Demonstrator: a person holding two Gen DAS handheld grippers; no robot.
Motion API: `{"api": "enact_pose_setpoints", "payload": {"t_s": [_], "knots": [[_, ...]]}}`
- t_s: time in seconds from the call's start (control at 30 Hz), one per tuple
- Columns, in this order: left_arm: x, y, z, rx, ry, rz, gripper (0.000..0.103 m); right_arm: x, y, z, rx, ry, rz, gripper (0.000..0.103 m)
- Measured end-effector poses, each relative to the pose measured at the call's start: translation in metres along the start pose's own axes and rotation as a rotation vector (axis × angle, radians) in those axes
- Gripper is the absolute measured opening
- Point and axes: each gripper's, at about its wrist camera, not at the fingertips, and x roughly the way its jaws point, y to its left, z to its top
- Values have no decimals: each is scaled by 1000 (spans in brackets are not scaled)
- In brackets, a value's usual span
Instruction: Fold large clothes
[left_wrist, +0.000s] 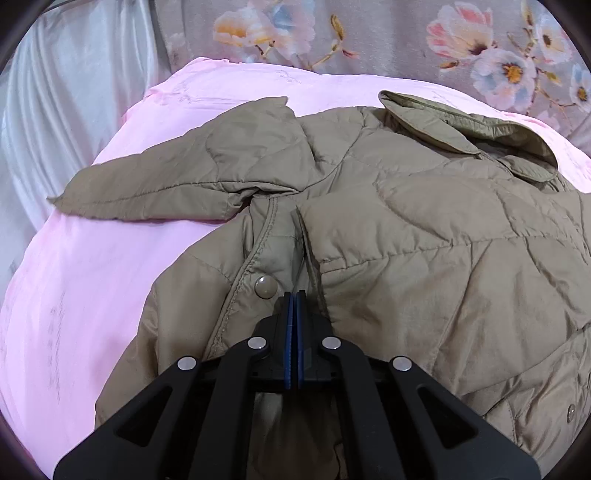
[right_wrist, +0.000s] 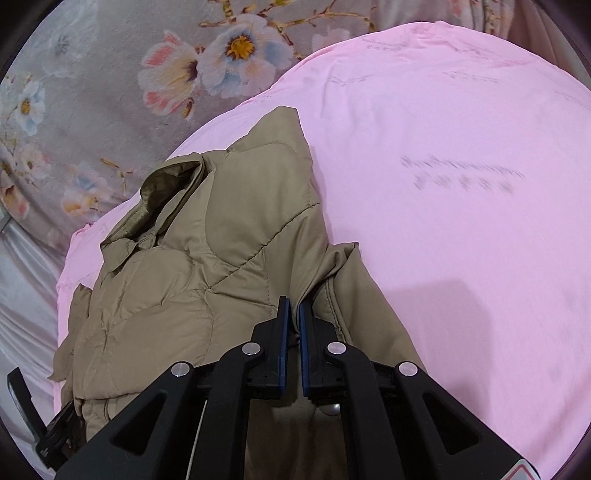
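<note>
Both claws (left_wrist: 294, 295) (right_wrist: 291, 301) clamped on puffy quilted khaki jacket (left_wrist: 406, 229) atop smooth pink sheet (left_wrist: 92, 277).

The left gripper (left_wrist: 294, 295) points steeply downward, its blue-padded fingers (left_wrist: 289, 332) pressed together on a fold of fabric. The right gripper (right_wrist: 294, 306) tilts down likewise, its fingers (right_wrist: 283, 332) pinching fabric through a slim gap.

You can't read the grey print (right_wrist: 461, 177) on the pink sheet (right_wrist: 443, 240); it's smeared by blur. Your jacket (left_wrist: 406, 240) runs off the left wrist view's right edge, its hem hidden behind the left gripper (left_wrist: 294, 295).
</note>
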Motion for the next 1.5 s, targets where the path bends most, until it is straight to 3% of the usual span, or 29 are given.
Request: {"api": "enact_pose_setpoints", "payload": {"t_s": [0.13,0.23,0.27,0.3,0.4,0.53,0.63,0.73,0.83,0.9,0.97,1.0,1.1,1.2,1.27,1.37,1.5], "knots": [[-8,17,1,-71,26,-69,3,-9,-1,-1,0,25,-12,7],[-25,59,15,-230,47,-167,41,-37,16,1,-61,-13,-91,25],[-30,72,18,-276,32,-178,66,-49,22,-1,-87,-44,-113,29],[-36,90,22,-329,8,-180,83,-59,32,-2,-116,-76,-131,37],[-45,154,45,-470,-66,-93,87,-72,64,-9,-205,-95,-121,38],[-21,222,71,-554,-52,45,87,-66,118,-16,-314,-91,-60,39],[16,271,83,-633,13,98,87,-44,152,-26,-355,-32,28,39],[52,310,88,-700,70,142,87,-20,178,-45,-426,7,59,39],[84,340,81,-812,135,113,87,4,190,-64,-470,57,54,39],[92,349,79,-846,122,96,87,10,188,-73,-479,55,42,40],[94,350,87,-817,94,110,83,12,184,-73,-467,55,53,42],[96,345,93,-791,94,110,64,13,182,-72,-455,58,63,42],[96,339,103,-728,116,128,20,15,178,-73,-436,58,77,43],[69,327,118,-676,50,135,7,14,179,-73,-440,49,75,44],[35,311,132,-625,-26,78,1,9,179,-73,-429,40,72,48],[-27,272,155,-521,-136,-17,1,-9,171,-73,-392,18,87,50],[-114,188,180,-318,-293,-135,0,-39,152,-71,-347,-12,88,57]]}}
